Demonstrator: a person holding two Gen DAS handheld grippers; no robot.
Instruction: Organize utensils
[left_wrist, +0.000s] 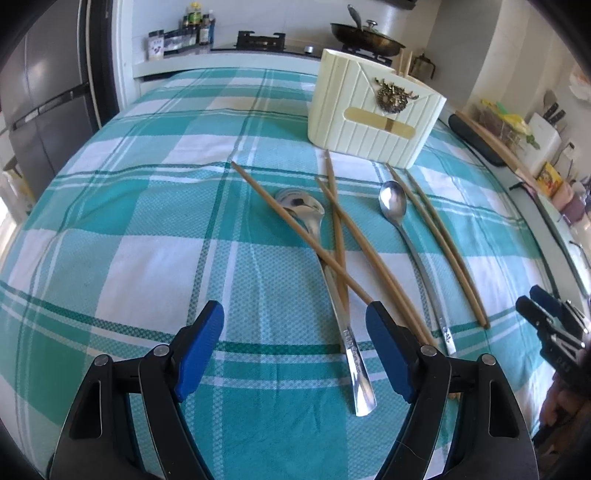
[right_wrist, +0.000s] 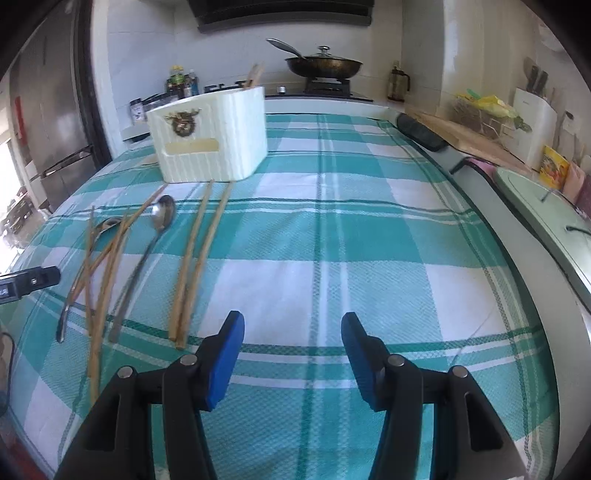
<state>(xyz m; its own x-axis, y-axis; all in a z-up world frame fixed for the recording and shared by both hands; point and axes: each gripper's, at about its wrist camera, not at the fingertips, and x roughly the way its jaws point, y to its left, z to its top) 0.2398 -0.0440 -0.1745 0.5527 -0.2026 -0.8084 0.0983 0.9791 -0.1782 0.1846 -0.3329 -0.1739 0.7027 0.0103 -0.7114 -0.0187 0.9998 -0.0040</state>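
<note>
Blue-padded left gripper (left_wrist: 293, 345) hovering jaws apart, empty, over the handle of a large steel spoon (left_wrist: 341, 302). Right gripper (right_wrist: 291, 354) likewise parted, empty, above bare checked cloth (right_wrist: 369, 240). Beyond: crossed chopsticks (left_wrist: 295, 230) lying over that spoon, slim spoon (left_wrist: 413, 251) and a chopstick pair (left_wrist: 443, 251) beside, cream holder (left_wrist: 373, 118) behind. Probably light, stiff, slippery; best pinched at free handle ends.
</note>
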